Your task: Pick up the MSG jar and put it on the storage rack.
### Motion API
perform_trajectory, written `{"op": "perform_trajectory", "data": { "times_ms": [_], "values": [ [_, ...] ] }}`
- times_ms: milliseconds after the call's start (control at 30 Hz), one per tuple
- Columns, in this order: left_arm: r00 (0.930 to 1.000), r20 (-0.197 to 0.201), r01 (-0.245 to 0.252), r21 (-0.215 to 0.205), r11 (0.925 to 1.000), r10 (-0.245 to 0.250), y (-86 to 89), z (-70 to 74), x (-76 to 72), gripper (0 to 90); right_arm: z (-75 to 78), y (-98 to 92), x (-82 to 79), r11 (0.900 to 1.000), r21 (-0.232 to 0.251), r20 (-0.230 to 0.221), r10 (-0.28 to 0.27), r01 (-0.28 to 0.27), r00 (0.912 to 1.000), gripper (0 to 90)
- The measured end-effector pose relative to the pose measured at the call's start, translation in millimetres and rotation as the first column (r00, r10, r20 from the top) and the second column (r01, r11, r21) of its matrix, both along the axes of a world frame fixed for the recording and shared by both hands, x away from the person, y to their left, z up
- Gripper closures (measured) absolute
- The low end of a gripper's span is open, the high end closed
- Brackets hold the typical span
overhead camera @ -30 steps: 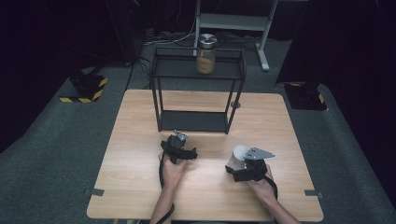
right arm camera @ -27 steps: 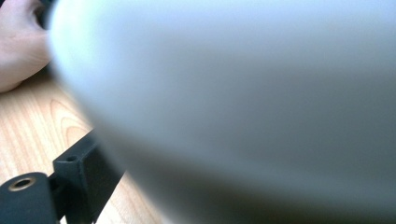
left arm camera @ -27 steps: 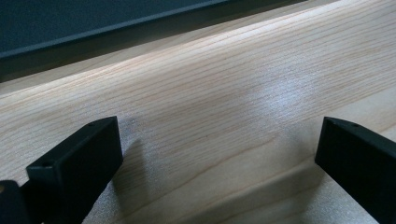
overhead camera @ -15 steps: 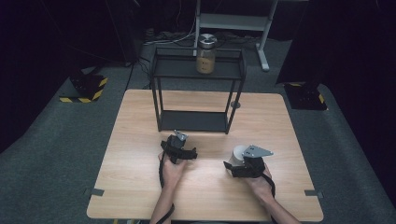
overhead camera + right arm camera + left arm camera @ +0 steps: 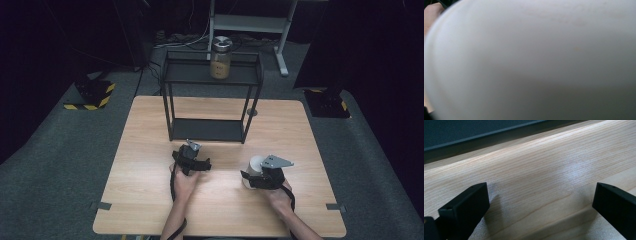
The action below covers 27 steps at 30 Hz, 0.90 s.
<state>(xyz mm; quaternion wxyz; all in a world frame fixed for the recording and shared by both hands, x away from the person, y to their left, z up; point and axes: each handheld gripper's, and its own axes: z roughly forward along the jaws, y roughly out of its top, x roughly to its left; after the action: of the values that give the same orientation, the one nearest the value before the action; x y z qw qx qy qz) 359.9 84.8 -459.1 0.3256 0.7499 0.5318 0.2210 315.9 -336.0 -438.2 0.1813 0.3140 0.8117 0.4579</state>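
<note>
Here the right gripper [image 5: 255,176] has just been closing and is seemingly clamped on a white cup [image 5: 253,165] standing on the table [image 5: 150,200], likely for lifting. The left gripper [image 5: 536,202] is held wide, idle, before the rack [image 5: 210,75].

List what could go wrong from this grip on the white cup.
1. The right hand-held gripper has just been closing on the white cup; the cup's smooth wall fills the right gripper view, so how the pads sit is unclear, and it may slip or tip when lifted.
2. The black rack stands just ahead; a carried cup could knock its frame.
</note>
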Motion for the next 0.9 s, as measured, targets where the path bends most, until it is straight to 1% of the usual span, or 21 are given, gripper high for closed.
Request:
{"op": "perform_trajectory", "data": {
  "times_ms": [167,667,900],
  "values": [
    [1.0,0.0,0.0,0.0,1.0,0.0,0.0,0.0,0.0,0.8,-0.5,0.0,-1.2,1.0,0.001,0.007,0.0,0.0,1.0,32.6],
    [1.0,0.0,0.0,0.0,1.0,0.0,0.0,0.0,0.0,0.8,2.0,1.3,-1.2,1.0,-0.005,0.002,-0.002,0.002,1.0,33.0],
    [1.0,0.0,0.0,0.0,1.0,0.0,0.0,0.0,0.0,0.8,3.4,3.0,-2.0,1.0,-0.009,0.014,0.007,-0.007,0.9999,33.1]
  ]
}}
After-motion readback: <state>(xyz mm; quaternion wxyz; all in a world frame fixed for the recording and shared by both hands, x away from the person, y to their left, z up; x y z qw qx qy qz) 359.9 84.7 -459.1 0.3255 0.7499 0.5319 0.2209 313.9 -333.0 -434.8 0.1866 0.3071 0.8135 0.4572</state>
